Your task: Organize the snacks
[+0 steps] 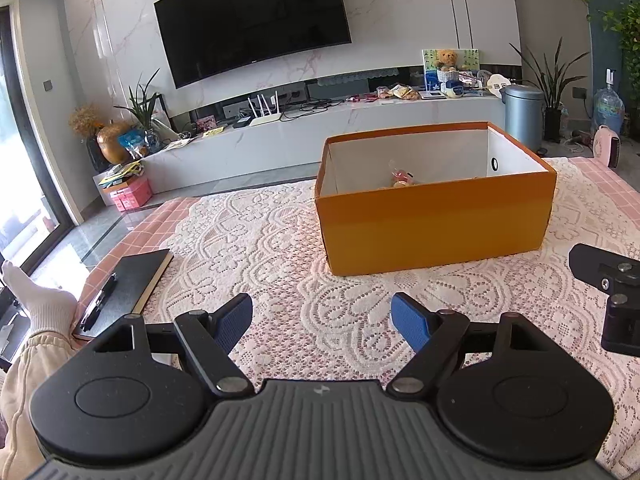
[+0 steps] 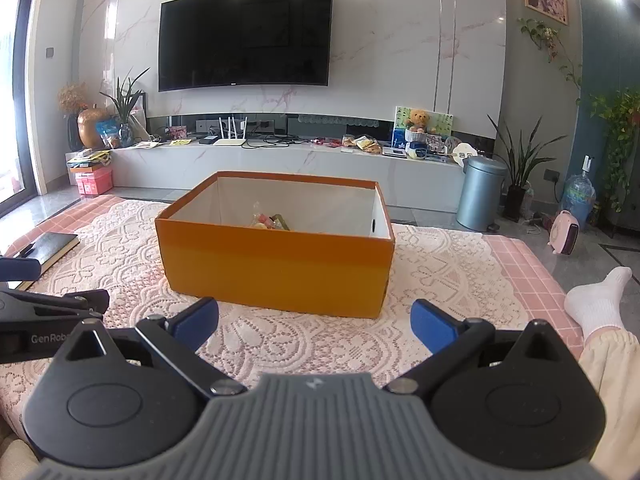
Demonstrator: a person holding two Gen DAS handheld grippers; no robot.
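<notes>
An open orange cardboard box (image 1: 432,228) with a white inside stands on the lace-covered table; it also shows in the right wrist view (image 2: 276,272). Several wrapped snacks (image 1: 402,179) lie at its bottom, partly hidden by the near wall, and show in the right wrist view (image 2: 270,222) too. My left gripper (image 1: 322,322) is open and empty, low over the lace in front of the box. My right gripper (image 2: 314,322) is open and empty, also in front of the box. Part of the right gripper (image 1: 608,292) shows at the right edge of the left wrist view.
A black notebook (image 1: 128,288) with a pen lies at the table's left edge. The person's white-socked feet (image 1: 36,300) (image 2: 596,304) rest beside the table. Behind stand a TV console (image 2: 280,160) with more snack packs (image 2: 362,144) and a grey bin (image 2: 480,192).
</notes>
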